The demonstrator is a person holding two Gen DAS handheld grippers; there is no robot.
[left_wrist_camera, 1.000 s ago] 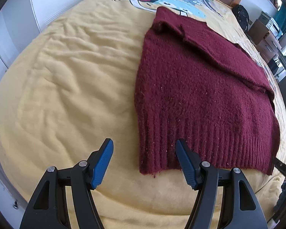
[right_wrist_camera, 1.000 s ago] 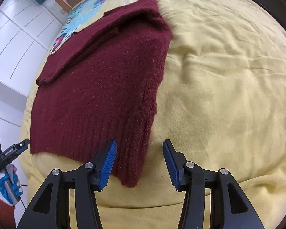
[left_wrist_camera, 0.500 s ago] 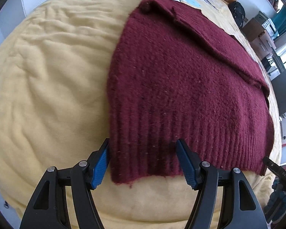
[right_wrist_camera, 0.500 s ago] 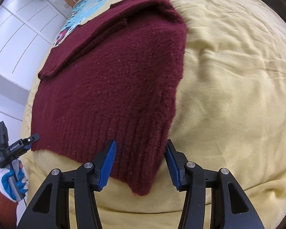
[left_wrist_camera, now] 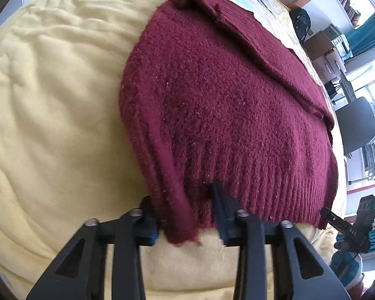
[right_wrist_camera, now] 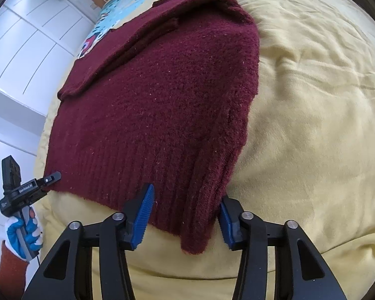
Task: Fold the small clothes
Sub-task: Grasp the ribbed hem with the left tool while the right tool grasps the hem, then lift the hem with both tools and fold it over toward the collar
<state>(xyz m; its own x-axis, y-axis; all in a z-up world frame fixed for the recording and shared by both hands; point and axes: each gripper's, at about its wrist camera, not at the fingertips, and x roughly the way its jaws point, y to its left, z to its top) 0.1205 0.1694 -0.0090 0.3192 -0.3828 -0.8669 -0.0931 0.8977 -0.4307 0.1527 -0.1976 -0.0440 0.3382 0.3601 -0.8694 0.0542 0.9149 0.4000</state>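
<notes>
My left gripper (left_wrist_camera: 187, 215) sits at the near left corner of the red sweater (left_wrist_camera: 227, 105). Its blue pads are spread on both sides of the ribbed hem, and the corner hangs between them. I cannot tell if they are pinching it yet. My right gripper (right_wrist_camera: 185, 215) is spread wide around the near right corner of the sweater (right_wrist_camera: 157, 105), which droops between its pads. The sweater lies flat on the yellow bed (left_wrist_camera: 50, 100), with a sleeve folded across its far part. Beyond it are white cupboards (right_wrist_camera: 25, 50).
</notes>
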